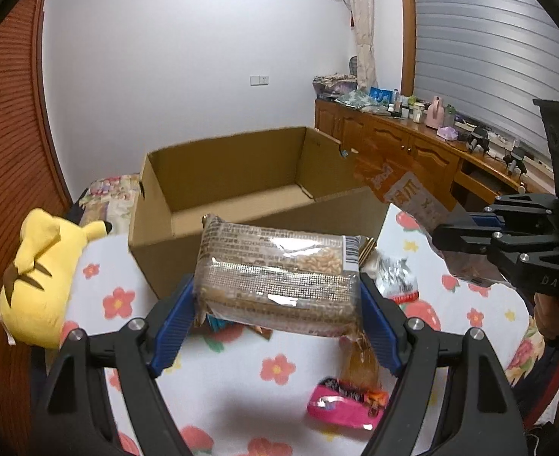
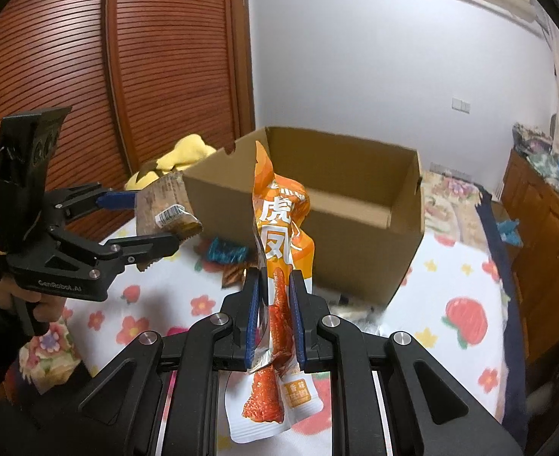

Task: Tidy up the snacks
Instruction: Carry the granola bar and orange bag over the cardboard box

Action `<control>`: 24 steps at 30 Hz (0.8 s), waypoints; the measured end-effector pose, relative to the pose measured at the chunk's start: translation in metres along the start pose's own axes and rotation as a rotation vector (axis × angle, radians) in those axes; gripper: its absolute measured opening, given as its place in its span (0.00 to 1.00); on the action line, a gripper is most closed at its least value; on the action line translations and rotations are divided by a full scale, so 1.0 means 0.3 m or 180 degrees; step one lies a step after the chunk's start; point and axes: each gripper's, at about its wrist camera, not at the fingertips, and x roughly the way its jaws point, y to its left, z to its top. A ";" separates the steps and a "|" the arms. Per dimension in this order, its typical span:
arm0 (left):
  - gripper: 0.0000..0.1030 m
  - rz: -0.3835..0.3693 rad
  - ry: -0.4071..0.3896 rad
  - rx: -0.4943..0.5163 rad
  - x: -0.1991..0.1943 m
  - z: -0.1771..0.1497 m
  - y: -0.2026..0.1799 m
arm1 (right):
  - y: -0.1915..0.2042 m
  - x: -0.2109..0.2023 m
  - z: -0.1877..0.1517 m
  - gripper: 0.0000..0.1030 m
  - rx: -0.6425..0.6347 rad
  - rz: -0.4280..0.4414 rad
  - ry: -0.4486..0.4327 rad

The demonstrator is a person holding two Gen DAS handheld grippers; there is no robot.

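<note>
My left gripper [image 1: 277, 296] is shut on a brown clear-wrapped snack pack [image 1: 279, 269], held crosswise above the flowered bedspread, just in front of an open cardboard box [image 1: 188, 186]. The same pack [image 2: 165, 205] shows at the left of the right wrist view, in the left gripper [image 2: 157, 224]. My right gripper [image 2: 273, 285] is shut on an orange snack pouch [image 2: 279, 228] that stands upright between its blue pads, short of the box [image 2: 340, 205]. In the left wrist view that pouch [image 1: 404, 190] hangs from the right gripper [image 1: 446, 235] beside the box's right corner. The box looks empty inside.
Loose snacks lie on the bedspread: a pink pack [image 1: 344, 406], a silver-red packet [image 1: 401, 281], a blue packet [image 2: 226, 252]. A yellow plush toy [image 1: 40, 277] lies left of the box. A wooden cabinet [image 1: 404, 140] with clutter runs along the right wall.
</note>
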 end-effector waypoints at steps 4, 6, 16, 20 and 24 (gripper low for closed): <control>0.78 0.0025 -0.0078 0.0013 0.013 0.076 0.022 | -0.024 0.013 0.060 0.13 -0.0042 -0.0001 -0.0049; 0.78 0.0047 -0.0089 0.0020 0.029 0.115 0.035 | -0.039 0.027 0.094 0.13 -0.0065 -0.0003 -0.0062; 0.78 0.0145 -0.0034 0.0012 0.164 0.255 0.114 | -0.143 0.133 0.235 0.13 -0.0127 0.0020 -0.0066; 0.78 0.0148 0.0051 -0.0033 0.242 0.274 0.137 | -0.191 0.190 0.265 0.13 -0.0098 0.0026 -0.0002; 0.78 0.0169 0.0169 -0.0023 0.326 0.279 0.150 | -0.230 0.235 0.282 0.13 -0.0117 -0.0003 0.0079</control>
